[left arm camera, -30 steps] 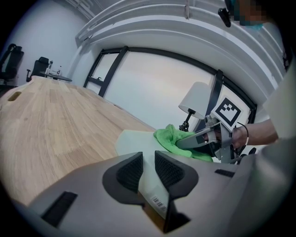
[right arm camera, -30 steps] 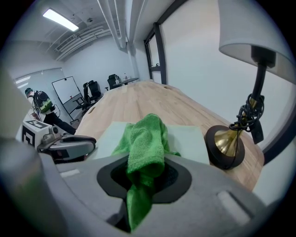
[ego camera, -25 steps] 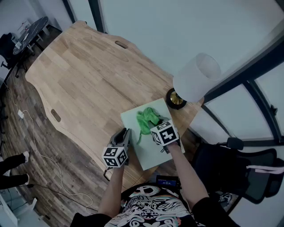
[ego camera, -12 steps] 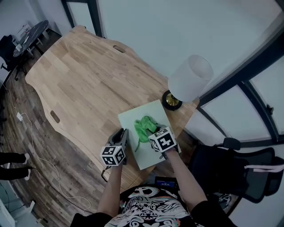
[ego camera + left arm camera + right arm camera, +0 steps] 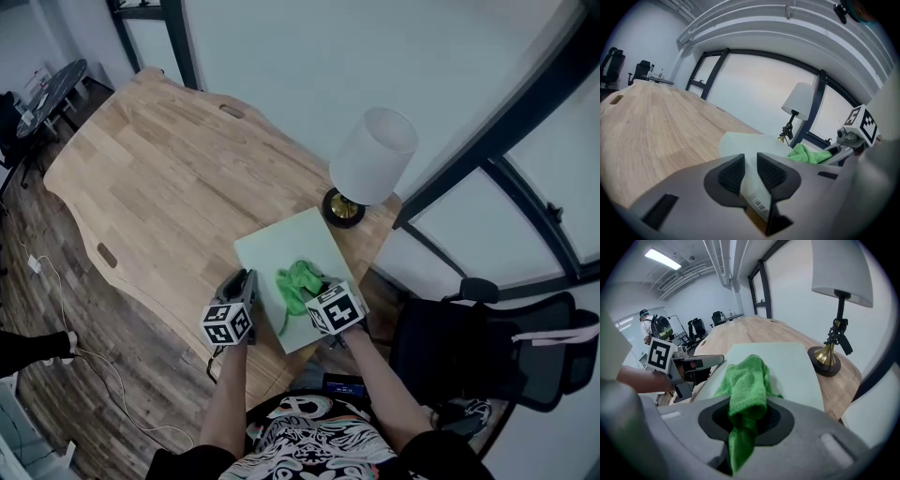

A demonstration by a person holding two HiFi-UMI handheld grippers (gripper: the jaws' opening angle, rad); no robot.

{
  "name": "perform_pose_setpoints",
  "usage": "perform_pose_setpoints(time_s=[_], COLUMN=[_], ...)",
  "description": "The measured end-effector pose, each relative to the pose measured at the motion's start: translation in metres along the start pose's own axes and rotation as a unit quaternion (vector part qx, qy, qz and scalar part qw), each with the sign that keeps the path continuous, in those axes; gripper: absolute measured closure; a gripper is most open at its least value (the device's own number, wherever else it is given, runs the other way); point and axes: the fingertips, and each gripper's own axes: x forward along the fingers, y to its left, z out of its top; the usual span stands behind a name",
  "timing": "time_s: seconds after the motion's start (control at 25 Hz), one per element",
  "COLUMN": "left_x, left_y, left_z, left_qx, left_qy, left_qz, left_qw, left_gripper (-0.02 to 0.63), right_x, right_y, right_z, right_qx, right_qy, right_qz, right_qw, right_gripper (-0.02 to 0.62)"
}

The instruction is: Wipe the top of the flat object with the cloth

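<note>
jaws of your right gripper (image 5: 746,414) are clamped on a fold of the green cloth (image 5: 749,376), which lies on the near half of the pale flat board (image 5: 281,246) at the right end of the surface (image 5: 159,159). jaws of your left gripper (image 5: 750,165) stand partly apart over the board's near left edge, gripping nothing. you seem mid-wipe: next, drag the cloth flat toward the board's far side.

I work in an office: a long wooden meeting table (image 5: 159,150) with cable slots (image 5: 229,111), black swivel chairs (image 5: 697,327) at more tables behind, tall windows (image 5: 754,89) in dark frames, and a strip light (image 5: 663,258) overhead.
</note>
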Motion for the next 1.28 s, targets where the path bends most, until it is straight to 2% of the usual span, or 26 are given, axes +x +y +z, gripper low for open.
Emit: perform_pose_setpoints(time_s=[0.2, 0.36, 0.48, 0.56, 0.64, 0.68, 0.84, 0.96, 1.12, 1.28], left_x=[0.000, 0.000, -0.006, -0.011, -0.014, -0.017, -0.038, -0.052, -0.069, -0.088], left_y=[0.001, -0.003, -0.018, -0.035, -0.053, -0.061, -0.078, -0.090, -0.111, -0.128], left_z=[0.000, 0.012, 0.032, 0.043, 0.051, 0.055, 0.067, 0.073, 0.081, 0.094], left_qx=[-0.015, 0.022, 0.027, 0.059, 0.117, 0.131, 0.111, 0.122, 0.150, 0.151], left_qy=[0.010, 0.037, 0.015, 0.012, 0.017, 0.015, -0.015, -0.035, -0.049, -0.072], left_qz=[0.008, 0.040, 0.029, 0.011, 0.004, 0.000, -0.014, -0.018, -0.025, -0.027], left_qw=[0.9998, 0.9983, 0.9991, 0.9981, 0.9929, 0.9913, 0.9936, 0.9917, 0.9872, 0.9856], left_gripper=[0.524, 0.549, 0.552, 0.555, 0.576, 0.580, 0.584, 0.588, 0.592, 0.592], right_x=[-0.007, -0.011, -0.019, -0.025, -0.033, -0.038, -0.066, -0.090, -0.123, -0.151], right_y=[0.003, 0.004, 0.012, 0.020, 0.020, 0.019, 0.023, 0.019, 0.019, 0.024], right_z=[-0.013, -0.009, -0.009, -0.012, -0.014, -0.014, -0.002, 0.009, 0.020, 0.026], right_qx=[0.016, 0.017, 0.016, 0.023, 0.032, 0.038, 0.091, 0.117, 0.090, 0.066], right_qy=[0.001, -0.008, -0.024, -0.036, -0.054, -0.066, -0.153, -0.210, -0.246, -0.274], right_qz=[-0.007, -0.016, -0.010, -0.001, -0.012, -0.019, -0.019, -0.038, -0.088, -0.130], right_qw=[1.000, 1.000, 1.000, 0.999, 0.998, 0.997, 0.984, 0.970, 0.961, 0.951], right_gripper=[0.518, 0.518, 0.518, 0.518, 0.518, 0.518, 0.518, 0.518, 0.518, 0.518])
